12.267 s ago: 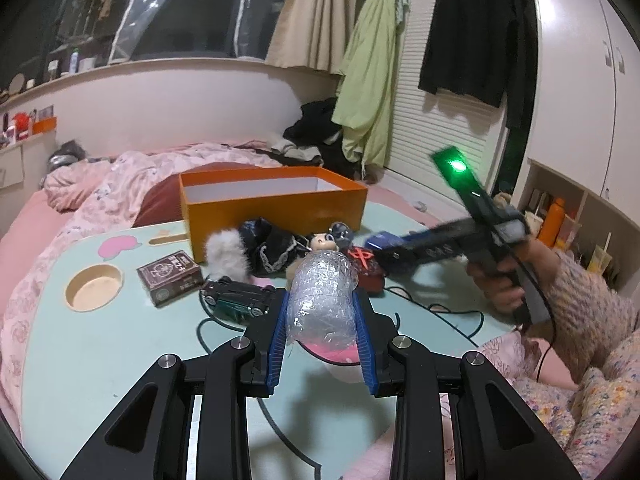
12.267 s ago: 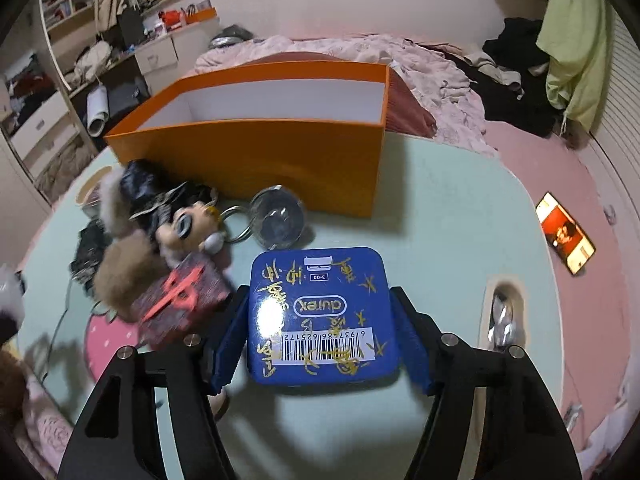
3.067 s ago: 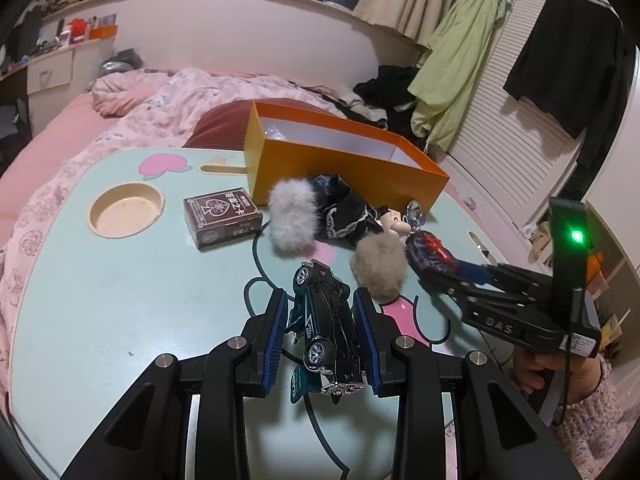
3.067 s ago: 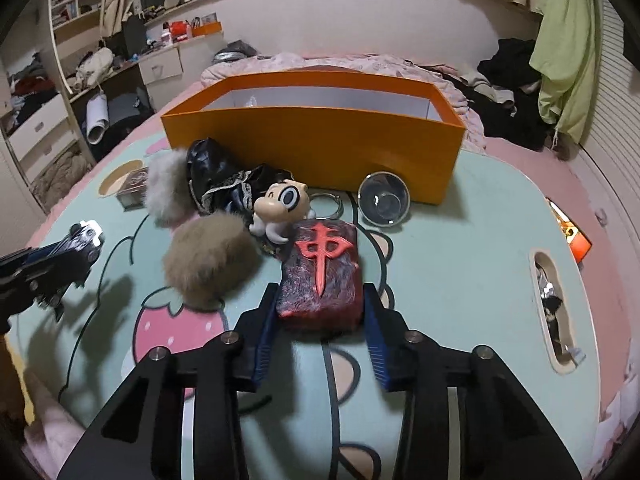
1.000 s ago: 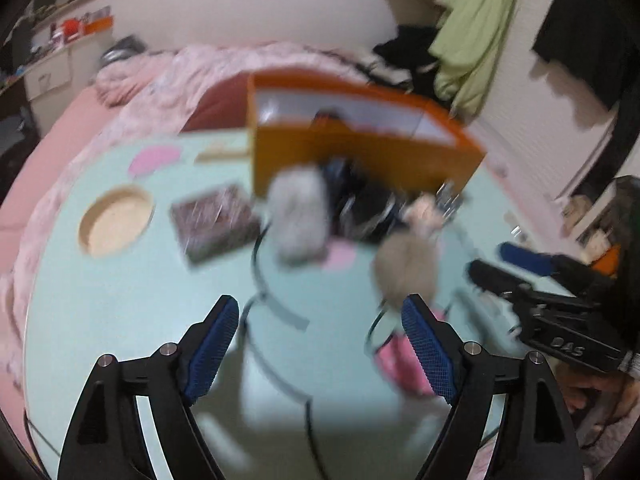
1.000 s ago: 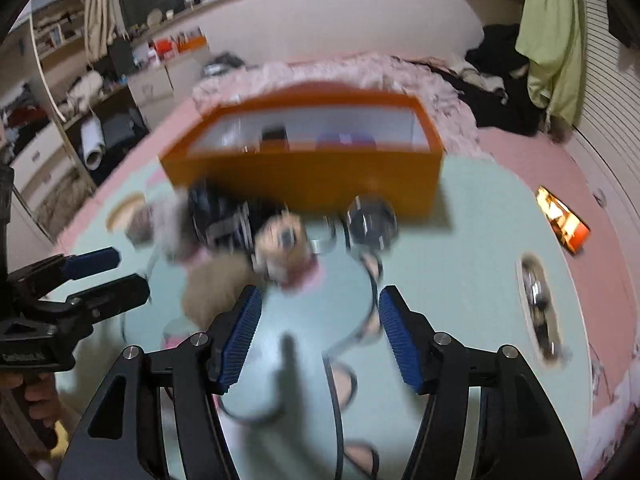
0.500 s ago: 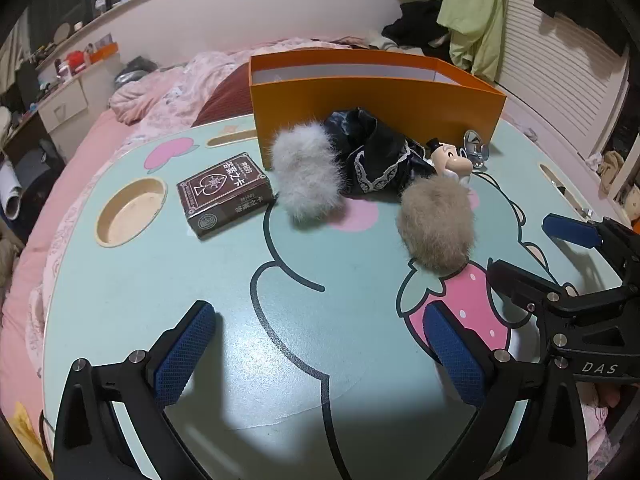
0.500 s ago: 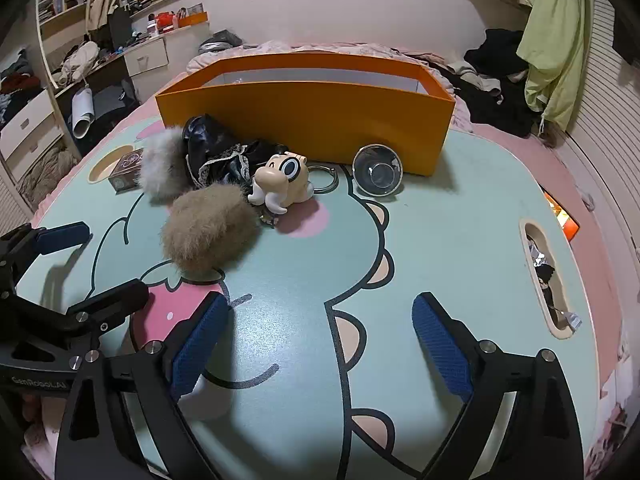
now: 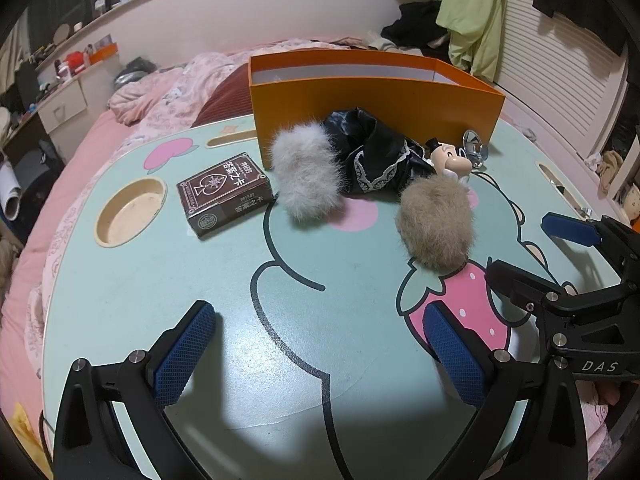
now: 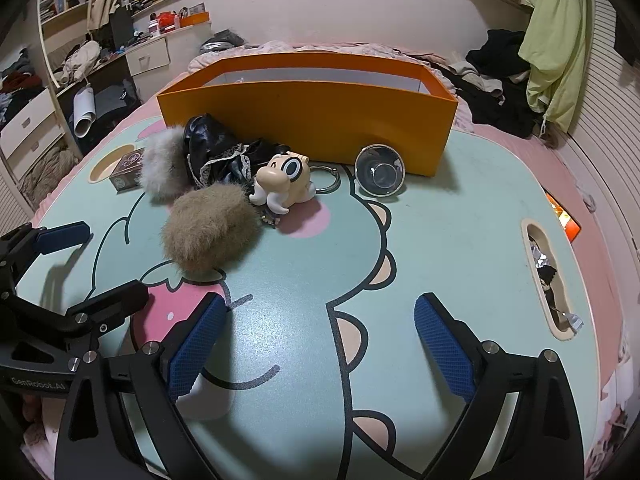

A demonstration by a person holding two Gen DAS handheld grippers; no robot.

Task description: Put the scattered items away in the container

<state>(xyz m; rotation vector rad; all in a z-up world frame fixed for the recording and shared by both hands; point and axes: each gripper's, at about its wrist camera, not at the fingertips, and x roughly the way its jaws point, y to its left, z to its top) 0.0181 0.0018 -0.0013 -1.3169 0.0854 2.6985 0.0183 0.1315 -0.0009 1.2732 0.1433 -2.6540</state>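
I have both tools hovering over the near edge of the tabletop point(image 9: 120, 300) with nothing between their pads: the left hand-held gripper point(image 9: 320, 350) is spread as wide as it goes, and the right hand-held gripper point(image 10: 322, 346) is spread nearly as wide. Nearest to me, toward the middle of the tabletop, lies the tan fur pompom point(image 9: 436, 224); I judge it very light and squashy, so I would close on its bulk from both sides rather than on loose hairs. Just beyond it sit the cream cartoon figurine point(image 10: 284, 184), which looks like hard, smooth plastic that could slip, best pinched across its body, and the grey fur pompom point(image 9: 306, 174), equally soft. Left of that, toward the left edge, is the brown card box point(image 9: 226, 194): stiff and flat-sided, easy to take across its narrow width. The black lacy cloth point(image 9: 376, 154) is limp and will drape, so a bunched fold is the place. The small round glass dish point(image 10: 380, 176) leans near the far right, probably fragile and slick. The orange container point(image 10: 308, 120) stands along the far edge, open-topped.
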